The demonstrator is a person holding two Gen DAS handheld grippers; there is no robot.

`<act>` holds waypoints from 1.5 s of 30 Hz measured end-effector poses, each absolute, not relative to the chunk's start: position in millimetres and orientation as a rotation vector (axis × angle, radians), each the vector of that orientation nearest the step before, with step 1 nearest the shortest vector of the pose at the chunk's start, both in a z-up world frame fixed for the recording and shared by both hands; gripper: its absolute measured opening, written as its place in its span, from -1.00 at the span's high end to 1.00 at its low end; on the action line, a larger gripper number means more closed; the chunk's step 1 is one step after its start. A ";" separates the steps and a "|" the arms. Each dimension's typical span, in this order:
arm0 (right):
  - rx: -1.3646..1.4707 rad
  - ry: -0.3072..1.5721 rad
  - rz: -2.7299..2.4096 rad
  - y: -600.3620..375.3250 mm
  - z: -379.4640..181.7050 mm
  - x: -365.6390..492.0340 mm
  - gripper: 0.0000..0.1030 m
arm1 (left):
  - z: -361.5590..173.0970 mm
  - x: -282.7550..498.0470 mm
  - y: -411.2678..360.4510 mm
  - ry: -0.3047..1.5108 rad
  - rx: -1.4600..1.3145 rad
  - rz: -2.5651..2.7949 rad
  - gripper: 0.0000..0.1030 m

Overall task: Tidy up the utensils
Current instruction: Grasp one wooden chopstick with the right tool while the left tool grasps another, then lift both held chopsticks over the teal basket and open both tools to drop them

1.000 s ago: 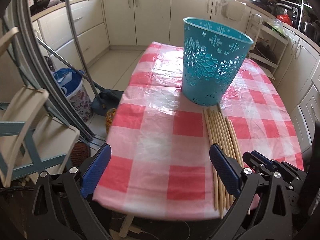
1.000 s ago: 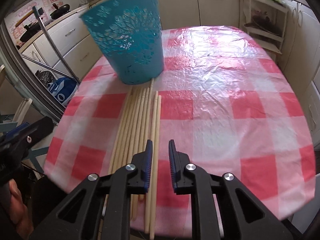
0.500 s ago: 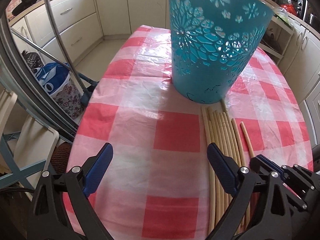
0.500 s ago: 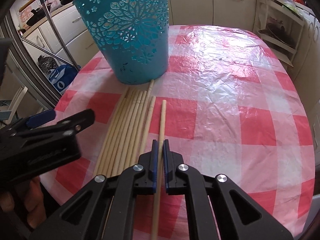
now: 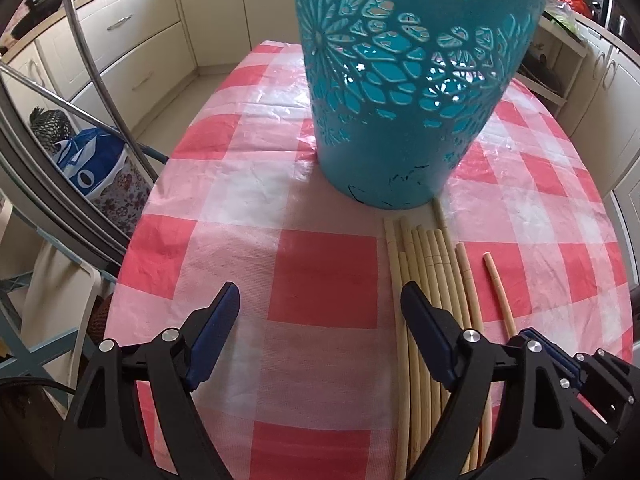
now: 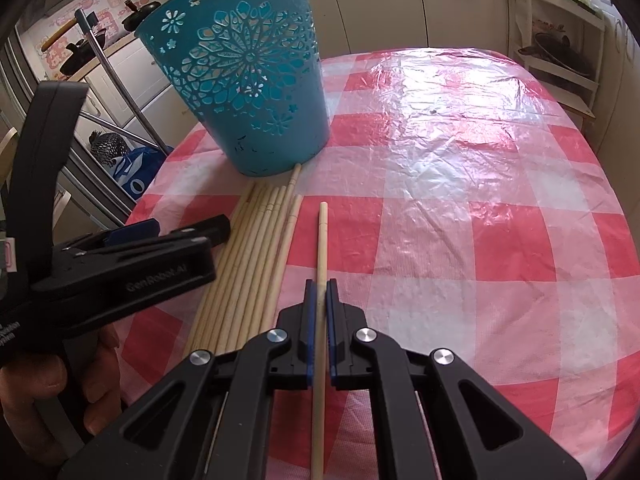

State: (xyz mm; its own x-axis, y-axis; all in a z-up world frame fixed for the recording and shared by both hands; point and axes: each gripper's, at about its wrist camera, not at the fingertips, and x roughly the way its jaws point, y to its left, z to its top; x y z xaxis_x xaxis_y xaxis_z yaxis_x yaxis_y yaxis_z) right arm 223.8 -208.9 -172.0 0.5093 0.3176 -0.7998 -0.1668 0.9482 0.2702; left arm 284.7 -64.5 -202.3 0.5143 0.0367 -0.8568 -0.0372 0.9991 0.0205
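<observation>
Right wrist view: a checked table (image 6: 460, 208), a teal basket (image 6: 248, 80), and one stick pinched.

Largest is the oval table, covered in a glossy, crinkled red-and-white checked plastic cloth (image 5: 320, 280); cream kitchen cabinets (image 5: 132, 52) ring it. On it stands the teal plastic basket, tapered, its wall pierced with flower cut-outs, upright at the far end of the sticks. A row of pale, round wooden chopsticks (image 6: 248, 264) lies side by side just before the basket, tips nearly touching its base. The left gripper (image 5: 320, 316) hovers over the cloth beside that row, its blue-padded jaws wide and closing with nothing between them. The right gripper (image 6: 319, 308) is clamped tight on a single chopstick (image 6: 322, 232), set slightly apart from the row.
</observation>
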 end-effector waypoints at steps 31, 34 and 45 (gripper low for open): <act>0.602 0.255 0.533 -234.2 17.8 264.5 0.89 | 29.9 279.0 -14.1 0.220 -0.337 -0.243 0.91; 0.635 0.203 0.502 -228.8 30.2 302.3 0.89 | 39.0 300.9 -23.2 0.156 -0.343 -0.184 0.91; 0.577 0.279 0.383 -212.3 -17.1 366.9 0.89 | -27.3 376.6 -16.8 0.263 -0.339 -0.101 0.91</act>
State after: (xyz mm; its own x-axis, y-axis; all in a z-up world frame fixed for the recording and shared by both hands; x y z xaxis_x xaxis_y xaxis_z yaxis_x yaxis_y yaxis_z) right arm 366.9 -212.3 -17.1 0.8930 0.4251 -0.1480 -0.2715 0.7709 0.5762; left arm 376.6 -16.8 -27.3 0.9610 -0.1413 -0.2376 0.0535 0.9383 -0.3416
